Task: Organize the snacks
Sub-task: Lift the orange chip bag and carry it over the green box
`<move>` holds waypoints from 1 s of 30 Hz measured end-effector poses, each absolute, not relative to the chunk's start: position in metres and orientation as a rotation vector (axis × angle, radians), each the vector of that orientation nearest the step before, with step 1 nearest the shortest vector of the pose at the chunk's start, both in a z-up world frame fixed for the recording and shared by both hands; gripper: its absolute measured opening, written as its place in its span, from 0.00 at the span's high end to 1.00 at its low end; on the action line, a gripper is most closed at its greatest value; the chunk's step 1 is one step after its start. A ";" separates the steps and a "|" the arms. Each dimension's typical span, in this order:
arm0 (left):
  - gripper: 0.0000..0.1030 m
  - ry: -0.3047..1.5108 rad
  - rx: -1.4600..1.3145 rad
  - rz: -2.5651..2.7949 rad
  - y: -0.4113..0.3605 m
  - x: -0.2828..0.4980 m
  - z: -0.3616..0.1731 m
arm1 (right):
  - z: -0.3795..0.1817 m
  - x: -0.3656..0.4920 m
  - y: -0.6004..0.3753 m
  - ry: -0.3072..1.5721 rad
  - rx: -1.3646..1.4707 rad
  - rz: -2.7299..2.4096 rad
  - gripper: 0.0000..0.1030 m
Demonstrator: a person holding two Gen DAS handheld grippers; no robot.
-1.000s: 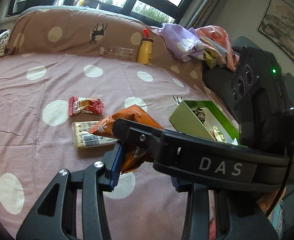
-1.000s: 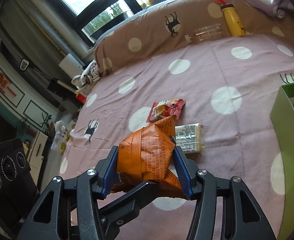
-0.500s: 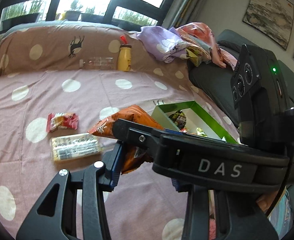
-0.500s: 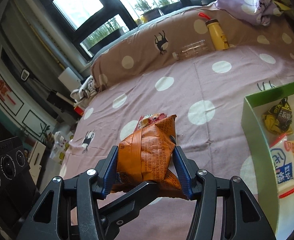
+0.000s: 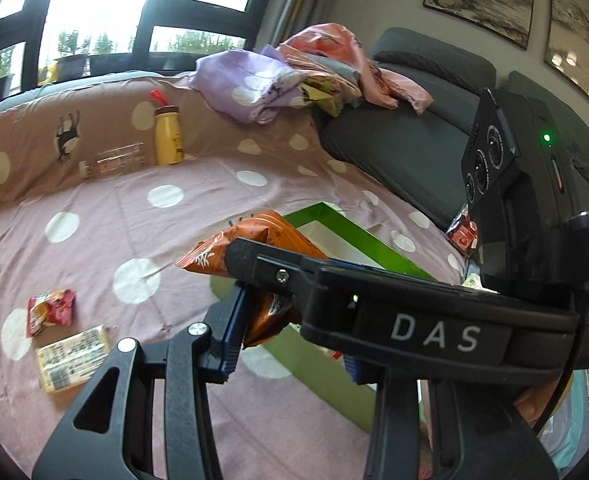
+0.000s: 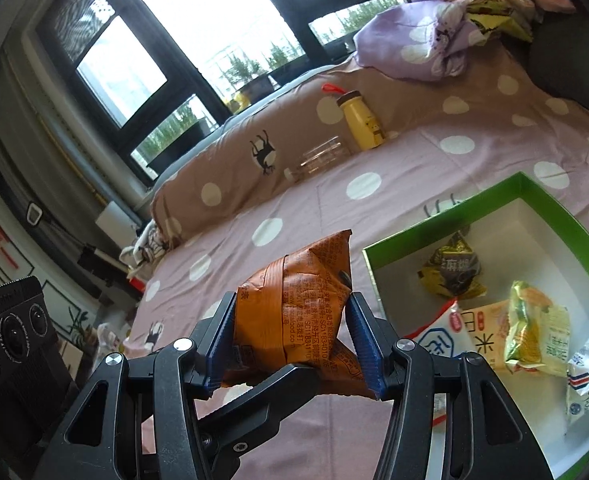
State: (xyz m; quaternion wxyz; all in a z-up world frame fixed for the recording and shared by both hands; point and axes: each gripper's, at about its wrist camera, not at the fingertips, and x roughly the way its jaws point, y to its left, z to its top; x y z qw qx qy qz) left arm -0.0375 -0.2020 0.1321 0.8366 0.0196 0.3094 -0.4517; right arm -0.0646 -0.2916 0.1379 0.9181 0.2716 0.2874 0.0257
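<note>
My right gripper [image 6: 294,344] is shut on an orange snack bag [image 6: 298,304] and holds it above the bed, just left of the green box [image 6: 446,216]. The box holds several snack packets, among them a dark gold one [image 6: 452,274] and a yellow one [image 6: 534,328]. In the left wrist view the right gripper's body [image 5: 414,320] crosses in front, with the orange bag [image 5: 262,272] between my left gripper's [image 5: 290,352] wide-open fingers. A red packet [image 5: 50,310] and a pale wafer pack [image 5: 72,354] lie on the bedspread at the left.
A yellow bottle [image 5: 168,136] and a clear bottle [image 5: 114,158] lie against the brown pillow at the back. A heap of clothes [image 5: 294,72] sits on the grey sofa [image 5: 394,148] to the right. A small red packet [image 5: 464,232] lies by the sofa.
Both grippers have moved right together with the orange bag, from over the loose packets towards the green box, whose inside now shows. The grip has not changed.
</note>
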 end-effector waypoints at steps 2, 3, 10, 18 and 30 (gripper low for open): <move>0.62 0.664 0.051 -0.972 -0.212 -0.037 0.131 | 0.135 -0.066 -0.302 0.592 0.584 0.036 0.45; 0.62 0.665 0.057 -0.986 -0.217 -0.038 0.131 | 0.134 -0.068 -0.307 0.588 0.591 0.029 0.45; 0.62 0.671 0.107 -1.040 -0.252 -0.043 0.132 | 0.128 -0.084 -0.339 0.553 0.660 -0.031 0.45; 0.62 0.702 0.132 -1.083 -0.279 -0.043 0.126 | 0.120 -0.093 -0.363 0.548 0.713 -0.093 0.45; 0.62 0.744 0.142 -1.142 -0.304 -0.041 0.116 | 0.108 -0.102 -0.385 0.555 0.765 -0.168 0.45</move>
